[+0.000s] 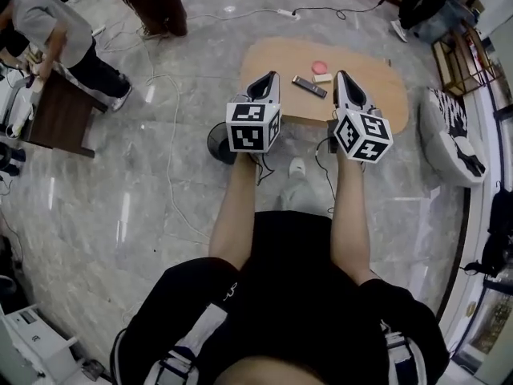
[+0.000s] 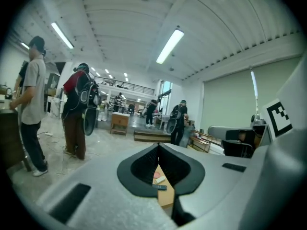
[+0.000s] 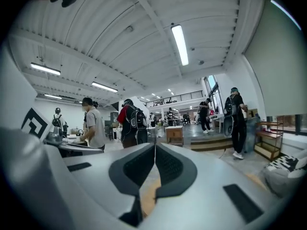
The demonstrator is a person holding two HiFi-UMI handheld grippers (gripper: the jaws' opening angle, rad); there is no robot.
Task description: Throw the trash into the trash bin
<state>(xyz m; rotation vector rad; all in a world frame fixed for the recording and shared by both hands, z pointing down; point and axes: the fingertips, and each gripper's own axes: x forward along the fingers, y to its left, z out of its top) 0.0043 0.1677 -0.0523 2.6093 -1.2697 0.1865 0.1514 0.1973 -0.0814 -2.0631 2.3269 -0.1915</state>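
A low wooden table [image 1: 369, 95] lies ahead of me on the marble floor. On it are a pink round piece [image 1: 320, 66], a small beige piece [image 1: 322, 78] and a black remote [image 1: 309, 87]. A dark round trash bin [image 1: 218, 143] stands on the floor by the table's left end, half hidden behind my left gripper's marker cube. My left gripper [image 1: 272, 75] is shut and empty, held over the table's near edge. My right gripper [image 1: 340, 74] is shut and empty too, just right of the remote. Through the left jaws I glimpse the remote [image 2: 159, 187].
White cables [image 1: 172, 135] trail across the floor on the left. A person works at a dark desk [image 1: 56, 115] far left, and another person [image 1: 156, 2] stands at the top. A white patterned seat [image 1: 453, 135] and a shelf [image 1: 461, 58] flank the table's right.
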